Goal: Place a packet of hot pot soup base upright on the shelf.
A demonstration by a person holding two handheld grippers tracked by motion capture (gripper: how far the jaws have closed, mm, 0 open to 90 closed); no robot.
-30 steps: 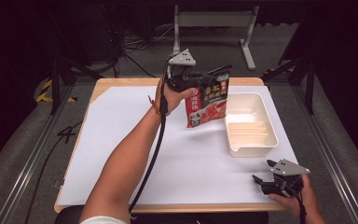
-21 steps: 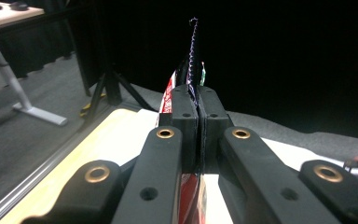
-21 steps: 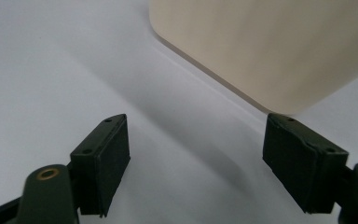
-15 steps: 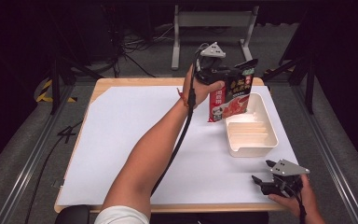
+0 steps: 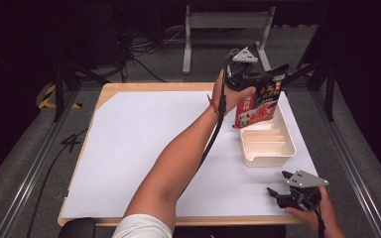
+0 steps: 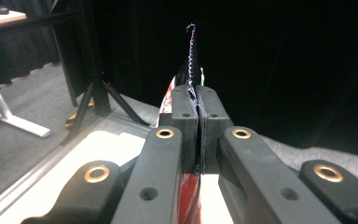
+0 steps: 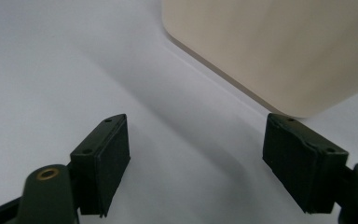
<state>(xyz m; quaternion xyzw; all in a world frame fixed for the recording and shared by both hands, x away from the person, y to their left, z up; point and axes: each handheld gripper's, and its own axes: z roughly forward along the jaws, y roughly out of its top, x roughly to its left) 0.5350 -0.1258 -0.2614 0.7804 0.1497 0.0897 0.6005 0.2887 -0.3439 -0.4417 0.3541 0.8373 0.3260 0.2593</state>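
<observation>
A white sheet covers the wooden table (image 5: 144, 87), with dark floor and stands beyond. Nearest, the right gripper (image 5: 283, 191) rests low on the sheet, jaws wide apart and holding nothing, the cream tray (image 5: 250, 153) just ahead of it. Farther off, the left gripper (image 5: 273, 78) is raised at the tray's far end, jaws pinched tight on the top seam of a pouch (image 5: 264, 106). The pouch hangs below them, over the tray's far end. It looks light, thin and crinkly, likely slippery. The flat sealed edge seems the surest hold. It is red with printed pictures and a dark top.
</observation>
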